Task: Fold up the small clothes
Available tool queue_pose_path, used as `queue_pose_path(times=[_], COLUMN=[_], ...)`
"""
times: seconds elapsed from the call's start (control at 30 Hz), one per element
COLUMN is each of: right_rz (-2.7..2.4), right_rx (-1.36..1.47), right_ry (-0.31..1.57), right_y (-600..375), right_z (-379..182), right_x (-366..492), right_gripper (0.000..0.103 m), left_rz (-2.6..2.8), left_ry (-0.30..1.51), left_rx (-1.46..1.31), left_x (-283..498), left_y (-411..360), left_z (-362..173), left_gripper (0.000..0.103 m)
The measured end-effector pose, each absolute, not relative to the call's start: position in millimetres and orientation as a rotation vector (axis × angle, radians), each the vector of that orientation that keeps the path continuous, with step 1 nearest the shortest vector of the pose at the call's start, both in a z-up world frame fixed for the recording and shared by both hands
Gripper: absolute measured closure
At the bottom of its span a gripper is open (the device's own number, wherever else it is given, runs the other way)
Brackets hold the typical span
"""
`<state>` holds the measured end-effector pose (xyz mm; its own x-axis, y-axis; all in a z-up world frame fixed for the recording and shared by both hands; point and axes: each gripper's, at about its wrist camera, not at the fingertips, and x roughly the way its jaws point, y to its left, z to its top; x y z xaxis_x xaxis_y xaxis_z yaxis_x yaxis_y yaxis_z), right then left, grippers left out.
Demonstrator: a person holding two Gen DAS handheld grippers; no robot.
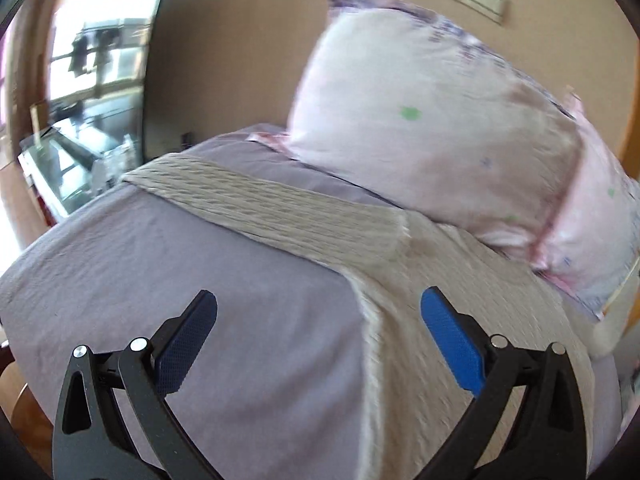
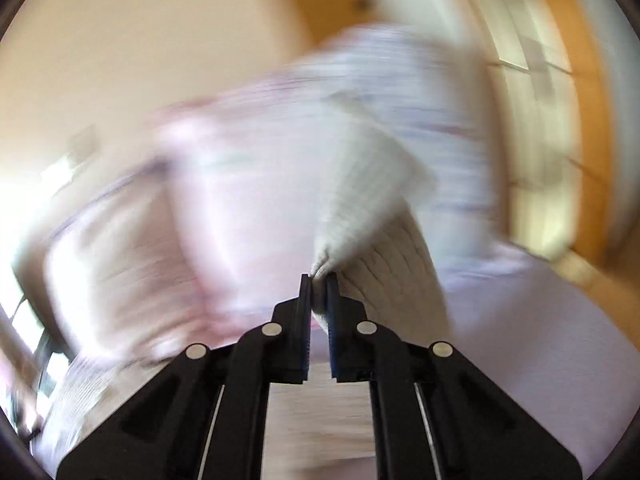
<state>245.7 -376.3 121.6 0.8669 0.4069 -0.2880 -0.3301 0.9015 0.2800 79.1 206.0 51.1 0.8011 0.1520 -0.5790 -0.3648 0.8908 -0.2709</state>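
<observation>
Our left tongs [image 1: 319,312] hang spread apart above the bed [image 1: 120,280], nothing between them; the beige knit garment [image 1: 280,212] lies ahead of them, reaching under their right pad. Our right tongs [image 2: 319,280] are clamped on its bunched edge [image 2: 324,268].

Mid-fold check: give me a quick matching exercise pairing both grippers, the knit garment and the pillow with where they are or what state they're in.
Things:
1. left gripper
2. right gripper
3. beige knit garment
4. pink floral pillow

States:
A. leaning against the wall at the head of the bed
B. jaws shut on fabric
C. spread across the lilac bedsheet
D. jaws wide apart, holding nothing

Pairs: 1-D, 2-B, 3-C, 4-A
</observation>
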Motion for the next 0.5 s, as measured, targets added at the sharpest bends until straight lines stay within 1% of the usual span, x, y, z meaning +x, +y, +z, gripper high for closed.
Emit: queue_pose_path(times=[0.07, 0.1, 0.17, 0.2, 0.23, 0.27, 0.3, 0.33, 0.37, 0.43, 0.47, 0.5], right_rz=[0.56, 0.663, 0.8, 0.833, 0.864, 0.869, 0.848, 0.827, 0.807, 0.768, 0.75, 0.735], right_rx=[0.169, 0.12, 0.039, 0.029, 0.036, 0.049, 0.057, 0.064, 0.075, 0.098, 0.101, 0.1], right_ry=[0.401, 0.483, 0.642, 0.685, 0.708, 0.695, 0.664, 0.638, 0.617, 0.6, 0.6, 0.601], right_y=[-302.1, -258.0, -198.6, -186.0, -179.9, -182.6, -191.5, -201.5, -206.4, -220.5, -225.9, -230.8], right_z=[114.0, 100.5, 72.5, 63.4, 55.5, 54.1, 56.5, 60.1, 63.4, 68.4, 69.0, 69.7], right_x=[237.6, 236.2, 232.1, 232.7, 227.2, 224.6, 222.7, 217.0, 219.1, 216.1, 222.0, 219.8], right_gripper=[0.096, 0.095, 0.084, 0.07, 0.052, 0.045, 0.034, 0.028, 0.026, 0.019, 0.018, 0.018], left_rz=[0.333, 0.343, 0.373, 0.376, 0.384, 0.39, 0.397, 0.4, 0.393, 0.402, 0.416, 0.432], left_ry=[0.586, 0.588, 0.597, 0.598, 0.603, 0.606, 0.619, 0.643, 0.662, 0.691, 0.701, 0.708], left_rx=[-0.401, -0.407, -0.424, -0.432, -0.452, -0.472, -0.496, -0.532, -0.579, -0.674, -0.712, -0.742], left_x=[87.2, 91.6, 101.2, 102.7, 106.6, 109.7, 113.8, 119.1, 124.4, 132.2, 134.9, 136.6], left_y=[225.2, 232.3, 248.9, 254.2, 265.0, 274.4, 285.6, 296.7, 310.6, 336.8, 347.6, 356.8], left_z=[51.2, 50.8, 49.9, 49.3, 47.8, 46.0, 42.4, 37.5, 31.1, 17.6, 11.7, 6.9], left_gripper=[0.001, 0.001, 0.001, 0.001, 0.001, 0.004, 0.006, 0.012, 0.02, 0.028, 0.031, 0.032])
